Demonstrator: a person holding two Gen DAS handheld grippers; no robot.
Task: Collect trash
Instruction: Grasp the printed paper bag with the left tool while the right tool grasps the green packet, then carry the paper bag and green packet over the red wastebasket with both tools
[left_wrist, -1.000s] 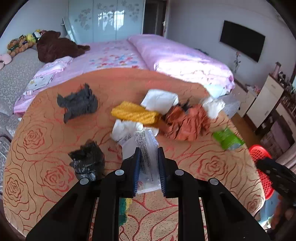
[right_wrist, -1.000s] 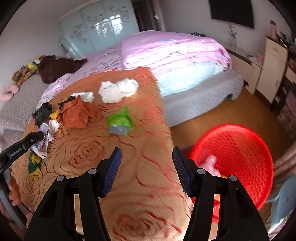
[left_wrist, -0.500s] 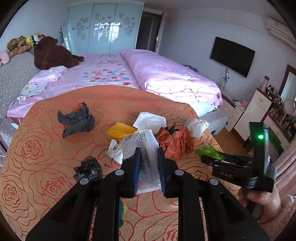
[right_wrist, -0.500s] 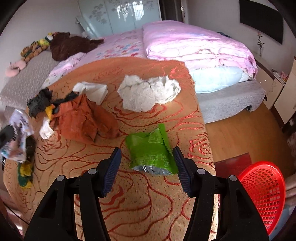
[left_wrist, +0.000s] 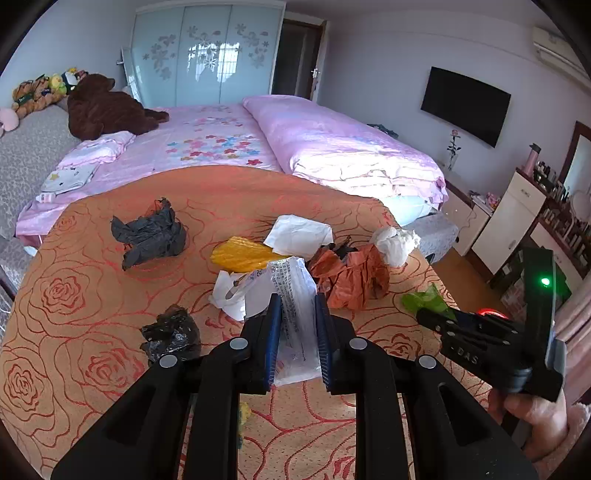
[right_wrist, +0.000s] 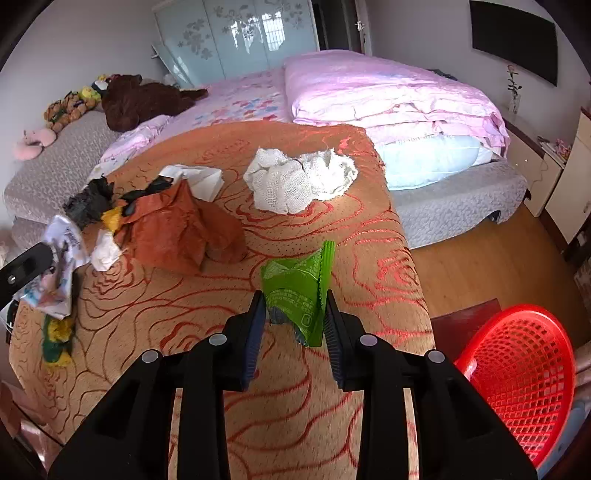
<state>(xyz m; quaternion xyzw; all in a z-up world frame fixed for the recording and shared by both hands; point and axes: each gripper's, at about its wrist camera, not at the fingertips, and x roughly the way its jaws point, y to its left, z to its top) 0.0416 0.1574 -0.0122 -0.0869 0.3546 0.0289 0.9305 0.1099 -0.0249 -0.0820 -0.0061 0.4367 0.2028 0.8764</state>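
- Trash lies spread over an orange table cloth (right_wrist: 155, 306) with red roses on it, in a bedroom.
- The green wrapper (right_wrist: 295, 291) is near the right edge of the table, and it sits between the jaws of the right gripper (right_wrist: 293, 317).
- The right gripper's jaws have just been closing, and now both pads touch the green wrapper's sides.
- Past that edge the table drops to a wood floor, where a red basket (right_wrist: 524, 373) stands low on the right, well apart from the wrapper.
- The left gripper (left_wrist: 297, 314) is squeezed tight on a white plastic bag (left_wrist: 295, 295) with small dark print; the letters are too small to read.
- Just beyond that bag lie a yellow wrapper (left_wrist: 242, 254), a white folded paper (left_wrist: 299, 230) and a crumpled orange-brown bag (left_wrist: 351, 277), all close together.
- A white net cloth (right_wrist: 295, 177) sits near the far right corner of the table.
- Two black bags rest on the left side: a big black bag (left_wrist: 151, 234) farther away and a small black bag (left_wrist: 171, 334) just beside the left gripper.
- The front middle of the cloth is bare and gives room to move.
- In the left view, the right gripper's side shows "DAS" in pale letters and a green light (left_wrist: 545, 282), with a hand (left_wrist: 532, 417) under it.
- A pink bed (left_wrist: 332, 147) stands right behind the table's far edge.
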